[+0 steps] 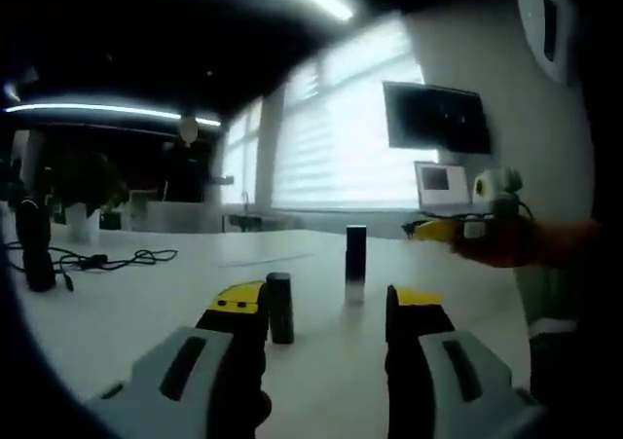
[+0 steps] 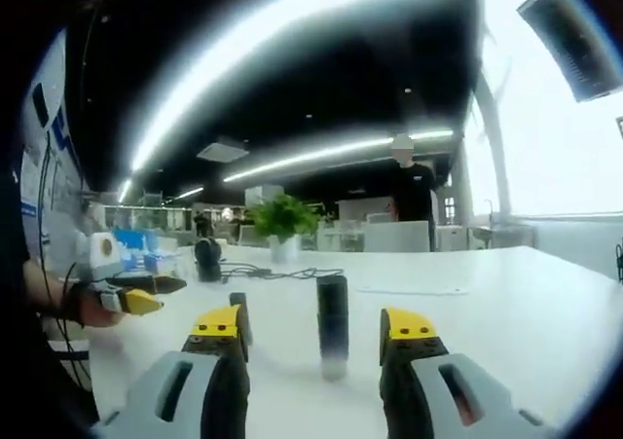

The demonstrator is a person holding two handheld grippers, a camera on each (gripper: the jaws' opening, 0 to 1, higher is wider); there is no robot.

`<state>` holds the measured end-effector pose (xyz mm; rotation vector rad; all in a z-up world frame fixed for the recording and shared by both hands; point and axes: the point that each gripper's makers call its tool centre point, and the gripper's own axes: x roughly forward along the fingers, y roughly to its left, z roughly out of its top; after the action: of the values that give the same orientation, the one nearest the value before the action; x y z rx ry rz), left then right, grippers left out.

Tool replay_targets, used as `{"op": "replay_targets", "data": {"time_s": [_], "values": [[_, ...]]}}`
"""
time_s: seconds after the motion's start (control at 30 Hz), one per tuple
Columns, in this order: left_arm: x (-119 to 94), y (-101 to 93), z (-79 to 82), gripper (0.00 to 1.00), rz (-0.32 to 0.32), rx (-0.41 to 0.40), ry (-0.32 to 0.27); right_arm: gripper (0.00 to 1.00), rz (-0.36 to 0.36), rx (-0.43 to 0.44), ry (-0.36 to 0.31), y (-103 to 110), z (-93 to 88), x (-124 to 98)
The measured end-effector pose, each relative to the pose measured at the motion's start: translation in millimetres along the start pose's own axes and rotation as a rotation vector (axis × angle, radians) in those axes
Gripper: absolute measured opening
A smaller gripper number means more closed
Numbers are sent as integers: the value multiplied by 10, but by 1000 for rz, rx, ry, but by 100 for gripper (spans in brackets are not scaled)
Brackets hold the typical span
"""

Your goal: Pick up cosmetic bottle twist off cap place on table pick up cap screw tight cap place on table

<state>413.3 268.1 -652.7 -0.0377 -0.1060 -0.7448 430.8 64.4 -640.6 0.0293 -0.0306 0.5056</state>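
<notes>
White counter (image 1: 117, 312) stretches out in the left gripper view, and the left gripper (image 1: 326, 312) hovers low over it with its yellow-tipped fingers (image 1: 234, 303) spread apart, nothing between them. Just ahead, a small dark cap (image 1: 280, 308) stands upright close by the left finger's inner side. Farther off, between the two fingers but nearer the right one, the cosmetic bottle (image 1: 355, 264) stands upright, dark on top and pale at the base. Off to the right, the right gripper (image 1: 458, 230) comes in, held in a person's hand (image 1: 516, 244). At far left a black cable (image 1: 97, 259) trails across the counter.

Over to the right gripper view: its fingers (image 2: 414, 327) are also wide open and empty. The bottle stands upright between them, a little beyond the tips. The cap sits beside the left finger, just behind its tip. At the left edge the left gripper pokes in. A potted plant (image 2: 282, 225) sits far back.
</notes>
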Motion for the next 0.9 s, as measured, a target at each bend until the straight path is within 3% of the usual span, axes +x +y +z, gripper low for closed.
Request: {"op": "replay_targets", "data": {"time_s": [0.17, 0.23, 0.37, 0.43, 0.6, 0.9], "values": [[-85, 22, 75, 38, 11, -7, -18, 48, 14, 0, -3, 3, 6, -131], [-131, 38, 84, 38, 18, -9, -22, 53, 60, -29, -30, 70, 22, -207], [-220, 49, 94, 40, 25, -16, -31, 57, 77, -32, -26, 57, -52, -336], [-257, 79, 72, 40, 33, -17, -33, 57, 58, 15, -9, -11, -126, -353], [-308, 167, 4, 42, 51, -39, -31, 57, 29, 24, -13, -38, -235, -385], [-333, 173, -108, 43, 52, -48, -24, 61, 62, 18, -11, 137, -406, -407]]}}
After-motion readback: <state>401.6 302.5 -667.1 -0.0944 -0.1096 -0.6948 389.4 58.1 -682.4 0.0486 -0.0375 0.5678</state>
